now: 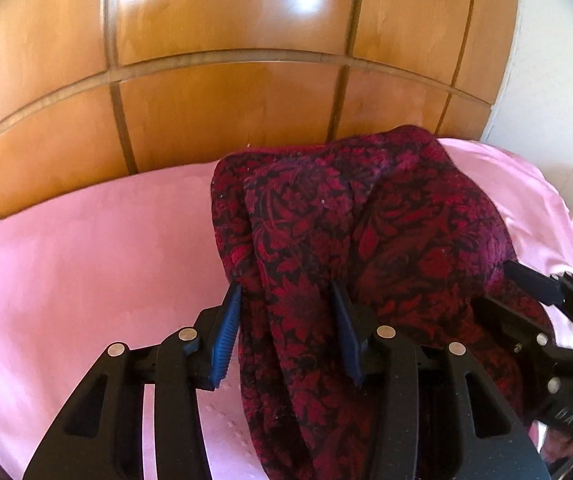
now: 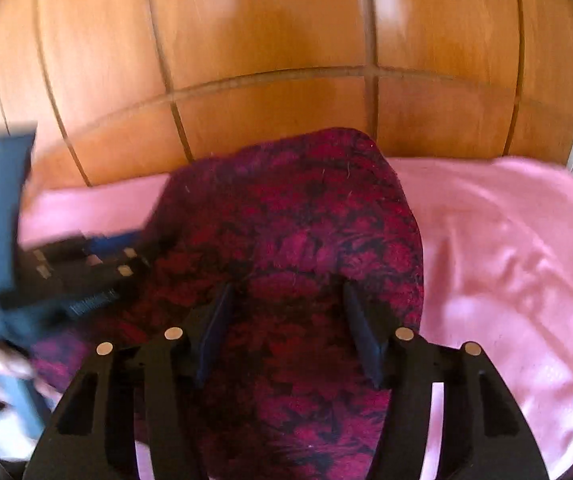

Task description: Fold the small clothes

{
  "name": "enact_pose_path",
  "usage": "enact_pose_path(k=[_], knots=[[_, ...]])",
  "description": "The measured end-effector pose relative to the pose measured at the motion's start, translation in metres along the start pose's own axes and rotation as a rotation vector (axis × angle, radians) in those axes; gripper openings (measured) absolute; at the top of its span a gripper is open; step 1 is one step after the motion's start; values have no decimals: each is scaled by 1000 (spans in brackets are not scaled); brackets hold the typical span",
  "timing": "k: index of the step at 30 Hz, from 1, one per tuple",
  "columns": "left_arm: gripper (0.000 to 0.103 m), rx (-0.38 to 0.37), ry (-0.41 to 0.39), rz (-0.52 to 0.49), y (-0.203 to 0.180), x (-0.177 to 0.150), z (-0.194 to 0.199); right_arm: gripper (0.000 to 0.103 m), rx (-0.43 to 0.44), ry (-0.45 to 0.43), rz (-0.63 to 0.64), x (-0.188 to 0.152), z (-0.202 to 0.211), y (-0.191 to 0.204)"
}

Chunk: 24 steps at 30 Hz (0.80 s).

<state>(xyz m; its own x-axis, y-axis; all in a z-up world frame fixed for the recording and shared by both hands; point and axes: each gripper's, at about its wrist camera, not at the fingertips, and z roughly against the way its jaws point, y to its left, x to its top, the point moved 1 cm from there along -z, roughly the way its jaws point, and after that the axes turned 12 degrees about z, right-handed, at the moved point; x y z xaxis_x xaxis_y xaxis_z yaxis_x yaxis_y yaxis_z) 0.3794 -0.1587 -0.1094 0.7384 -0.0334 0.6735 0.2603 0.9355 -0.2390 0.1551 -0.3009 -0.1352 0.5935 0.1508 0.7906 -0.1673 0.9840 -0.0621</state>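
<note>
Wooden panelling (image 1: 222, 120), orange-brown and crossed by darker grooves, is filling the background behind a bed covered in a pink sheet (image 1: 86, 248). Over that sheet the left gripper (image 1: 286, 294) is reaching forward with its blue ribbed fingers (image 1: 226, 332) standing well apart, and a thick fold of the red and black floral garment (image 1: 326, 220) is passing between them and hanging down toward the camera; the jaws are not closing on the cloth, though the fabric is brushing against the inner faces of both pads. Outward from the fingertips the garment is rising in a bunched mound over the far part of the sheet, near the panelling. At the right edge of the left wrist view the right gripper (image 1: 534, 280) is coming in from the side with one dark finger pushing into the cloth. In the right wrist view, which is blurring with motion, the right gripper (image 2: 288, 292) is likewise sitting wide apart, its two dark fingers (image 2: 216, 328) straddling the garment (image 2: 306, 220), which is draping over and between them without being pinched. Off to the left of that view the left gripper (image 2: 98, 256) is showing as a smeared black and blue shape touching the garment's edge, and the pink sheet (image 2: 506, 260) is lying wrinkled to the right.
</note>
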Motion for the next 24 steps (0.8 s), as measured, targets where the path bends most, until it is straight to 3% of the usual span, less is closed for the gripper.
enact_pose_path(k=[3,7,8,11,13,15,19,24], knots=[[47,14,-4,9,0,2,1,56,-34,-27,-11,-5,5,6],[65,80,-57,16,-7,2,20,58,-60,-12,-13,5,14,8],[69,94,-67,17,-7,1,25,61,-62,-11,-16,6,18,8],[73,118,-89,33,-6,-3,39,85,-71,-3,-58,12,29,7],[81,120,-109,59,-5,-7,51,85,-71,-13,-75,14,40,12],[83,129,-134,76,-3,-13,61,85,-78,-23,-79,15,48,18],[84,174,-105,73,1,-21,54,85,-82,-12,-95,4,59,31],[84,194,-113,63,-2,-21,59,87,-123,31,-30,-3,48,45]])
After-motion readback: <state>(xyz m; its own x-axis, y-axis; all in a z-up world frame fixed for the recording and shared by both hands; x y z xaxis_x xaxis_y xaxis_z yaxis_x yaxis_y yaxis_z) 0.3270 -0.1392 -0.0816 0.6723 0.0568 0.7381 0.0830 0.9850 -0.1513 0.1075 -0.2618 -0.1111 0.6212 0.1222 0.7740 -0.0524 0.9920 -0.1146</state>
